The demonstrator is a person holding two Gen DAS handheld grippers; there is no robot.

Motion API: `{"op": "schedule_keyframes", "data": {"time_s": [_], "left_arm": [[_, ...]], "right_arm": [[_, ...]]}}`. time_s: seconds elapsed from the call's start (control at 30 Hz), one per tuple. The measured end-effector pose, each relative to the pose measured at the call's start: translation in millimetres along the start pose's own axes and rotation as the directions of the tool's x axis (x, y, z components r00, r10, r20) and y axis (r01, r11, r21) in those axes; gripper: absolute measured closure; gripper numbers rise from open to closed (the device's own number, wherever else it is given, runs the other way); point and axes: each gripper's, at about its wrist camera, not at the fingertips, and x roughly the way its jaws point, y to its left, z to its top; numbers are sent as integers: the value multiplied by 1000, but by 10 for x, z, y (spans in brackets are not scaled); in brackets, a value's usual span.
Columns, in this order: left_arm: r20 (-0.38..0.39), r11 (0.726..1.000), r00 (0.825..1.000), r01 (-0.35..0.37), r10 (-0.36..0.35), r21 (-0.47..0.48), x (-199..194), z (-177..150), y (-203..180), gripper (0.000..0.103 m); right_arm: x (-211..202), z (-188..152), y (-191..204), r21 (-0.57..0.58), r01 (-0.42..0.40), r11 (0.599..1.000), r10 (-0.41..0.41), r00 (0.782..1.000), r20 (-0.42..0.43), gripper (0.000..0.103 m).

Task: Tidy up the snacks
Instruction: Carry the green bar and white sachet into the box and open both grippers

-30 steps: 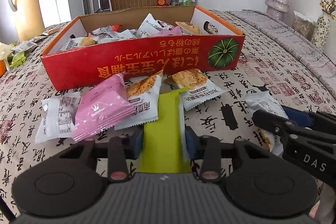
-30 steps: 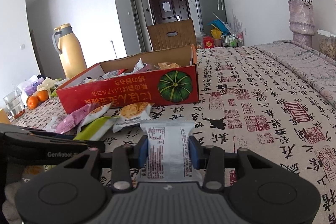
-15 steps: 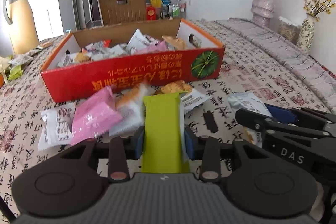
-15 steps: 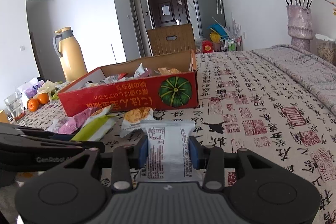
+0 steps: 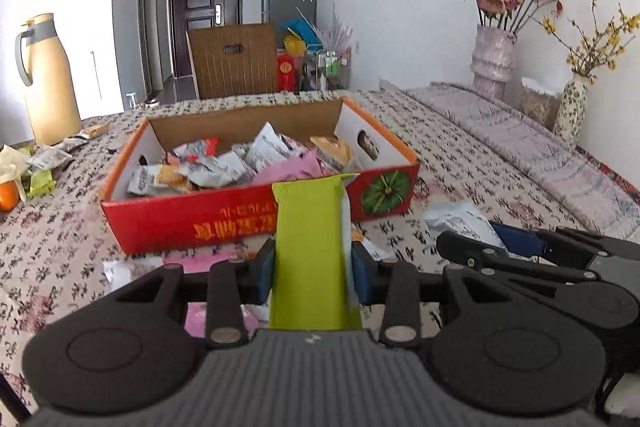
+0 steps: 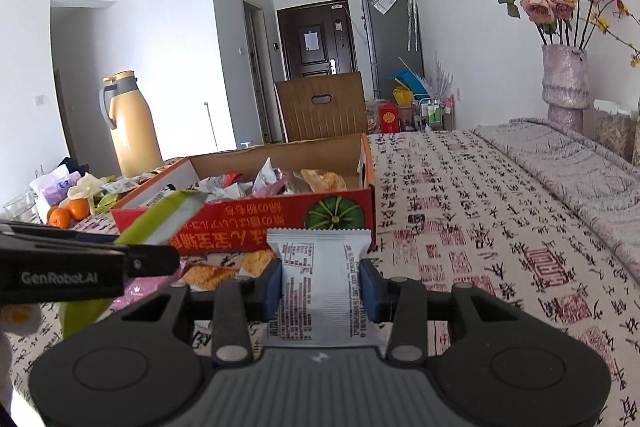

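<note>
My left gripper (image 5: 313, 269) is shut on a lime-green snack packet (image 5: 310, 227), held above the table in front of the red cardboard box (image 5: 224, 219). The box is open-topped and holds several snack packets (image 5: 224, 167). My right gripper (image 6: 320, 285) is shut on a white snack packet (image 6: 318, 275) with printed text, also lifted off the table near the box's right end (image 6: 340, 215). From the right wrist view the left gripper's finger (image 6: 80, 263) and its green packet (image 6: 160, 215) show at the left. Loose packets (image 6: 208, 273) lie on the tablecloth before the box.
A patterned tablecloth (image 6: 480, 227) covers the table. A yellow thermos jug (image 5: 48, 83) stands at the back left, with oranges (image 6: 68, 213) and wrappers near it. Vases with flowers (image 5: 492, 59) line the right wall. A wooden chair back (image 5: 232, 61) rises behind the box.
Both grippers have risen with their packets, the left more than the right. The box now looks lower in both views and more of its inside shows.
</note>
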Motion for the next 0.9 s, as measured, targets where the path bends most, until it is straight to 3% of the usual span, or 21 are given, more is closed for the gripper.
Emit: {"op": "schedule_keyframes", "data": {"time_s": [0.47, 0.9], "left_arm": [[110, 999, 993, -49, 49, -7, 69, 513, 295, 64], [131, 994, 986, -101, 105, -38, 517, 955, 613, 64]], "right_arm": [[323, 449, 193, -44, 19, 999, -17, 999, 50, 64], [837, 938, 356, -72, 7, 997, -1, 997, 79, 64]]}}
